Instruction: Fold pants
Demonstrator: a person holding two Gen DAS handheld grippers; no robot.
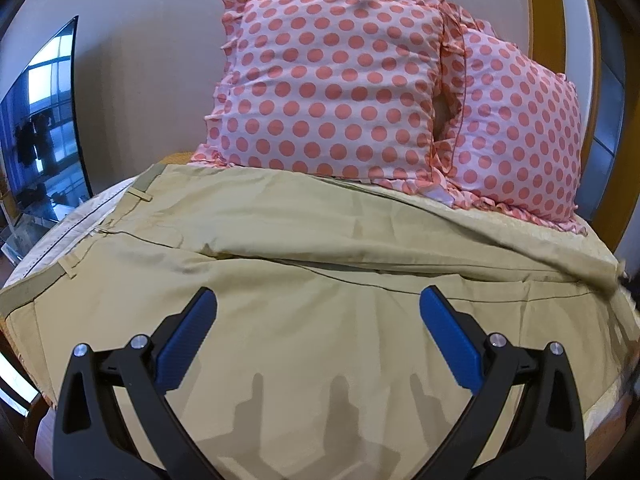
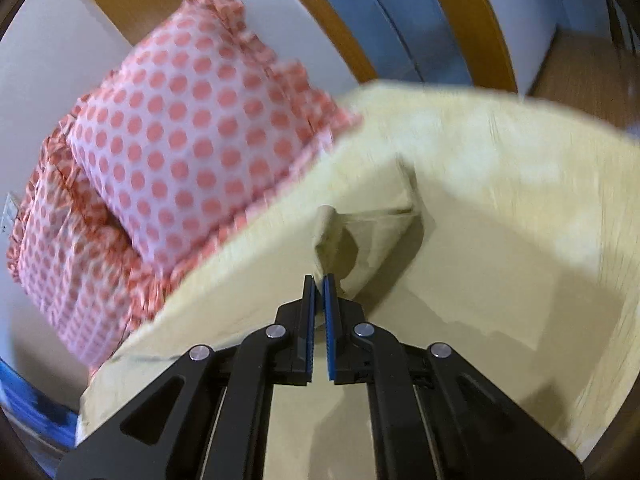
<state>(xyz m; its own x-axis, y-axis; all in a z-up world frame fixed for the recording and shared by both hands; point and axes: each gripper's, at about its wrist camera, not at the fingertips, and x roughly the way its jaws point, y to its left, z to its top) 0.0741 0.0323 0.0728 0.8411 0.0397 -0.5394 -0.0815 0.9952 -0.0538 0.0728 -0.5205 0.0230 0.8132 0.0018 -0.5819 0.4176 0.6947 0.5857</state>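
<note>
Khaki pants [image 1: 280, 264] lie spread across the bed, waistband with belt loops at the left, legs running to the right. My left gripper [image 1: 318, 300] is open and empty, hovering just above the near leg. My right gripper [image 2: 319, 280] is shut on a bunched bit of the pants' fabric [image 2: 336, 236] and holds it lifted off the bed; the view is motion-blurred. The raised leg end also shows at the right edge of the left wrist view [image 1: 600, 272].
Two pink polka-dot pillows [image 1: 340, 80] [image 2: 192, 152] rest at the bed's far side against the wall. A yellow bedspread [image 2: 500, 184] covers the bed. A dark TV screen [image 1: 40, 128] stands at the left. A wooden frame [image 2: 460, 20] runs behind.
</note>
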